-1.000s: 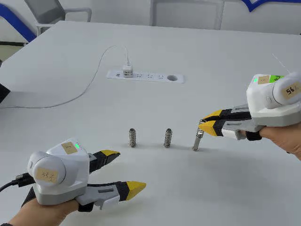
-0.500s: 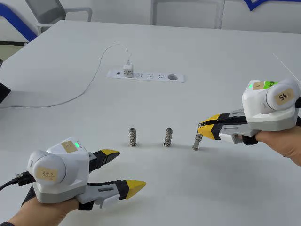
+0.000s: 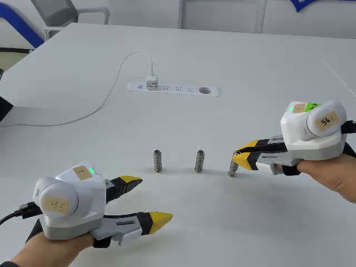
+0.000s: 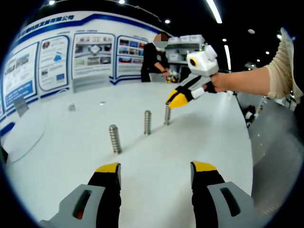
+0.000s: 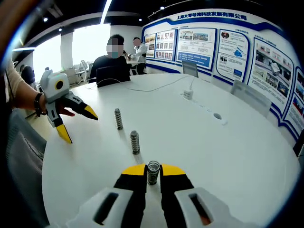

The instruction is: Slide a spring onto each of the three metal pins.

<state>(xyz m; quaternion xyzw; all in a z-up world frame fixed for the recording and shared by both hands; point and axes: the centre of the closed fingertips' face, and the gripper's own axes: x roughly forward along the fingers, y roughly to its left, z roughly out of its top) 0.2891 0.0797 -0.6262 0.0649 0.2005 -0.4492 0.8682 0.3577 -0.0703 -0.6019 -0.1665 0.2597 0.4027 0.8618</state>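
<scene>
Three small metal pins stand in a row on the white table (image 3: 183, 222). The left pin carries a spring (image 3: 157, 161) and so does the middle pin (image 3: 199, 161). My right gripper (image 3: 238, 157) is at the right pin, shut on the third spring (image 3: 233, 168), which sits low on it. In the right gripper view the yellow-tipped jaws hold that spring (image 5: 153, 167) from both sides, with the other two springs (image 5: 135, 141) (image 5: 118, 118) beyond. My left gripper (image 3: 149, 199) hovers open at the near left, nothing between its fingers, facing the row (image 4: 147, 122).
A white power strip (image 3: 172, 89) with a plugged-in charger (image 3: 151, 83) and a cable (image 3: 105, 100) lies behind the pins. A chair (image 3: 55, 14) stands at the far edge. A person (image 5: 111, 59) sits beyond the table in the right gripper view.
My right gripper has come down and toward me with the spring, which now sits lower on the right pin. The left gripper has stayed put.
</scene>
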